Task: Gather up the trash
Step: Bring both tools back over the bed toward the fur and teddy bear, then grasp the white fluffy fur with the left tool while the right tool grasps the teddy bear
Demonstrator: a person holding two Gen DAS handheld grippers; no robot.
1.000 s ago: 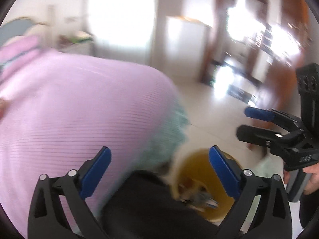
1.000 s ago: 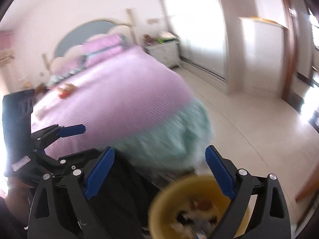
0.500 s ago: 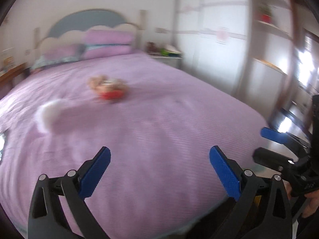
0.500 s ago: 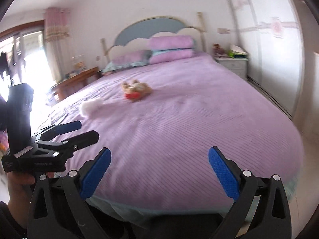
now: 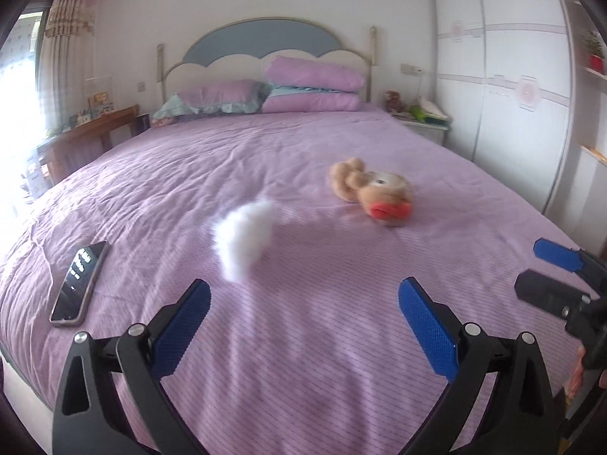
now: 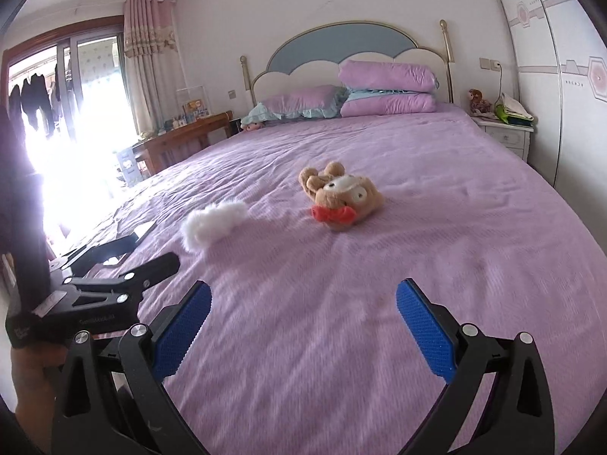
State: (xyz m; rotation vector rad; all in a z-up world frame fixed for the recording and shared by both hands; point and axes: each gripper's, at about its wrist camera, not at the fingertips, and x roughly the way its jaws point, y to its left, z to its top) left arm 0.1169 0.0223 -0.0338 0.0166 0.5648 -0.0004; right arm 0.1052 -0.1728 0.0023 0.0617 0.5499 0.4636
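Left wrist view only: dark slab smartphone (image 5: 77,284) face-up near bed's left edge; right view hides it behind the left gripper (image 5: 303,326). Right view only: window with pink curtain (image 6: 146,60). Both grippers, right gripper (image 6: 301,324) too, spread wide, empty, above purple striped bedspread (image 5: 322,341). White fluffy wad (image 5: 242,240) mid-bed, beside tan plush toy (image 5: 373,191), apart.

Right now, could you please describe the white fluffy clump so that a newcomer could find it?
Start at the purple bed. The white fluffy clump lies mid-bed, between the phone and the brown plush toy. It alone is pure white and shapeless.
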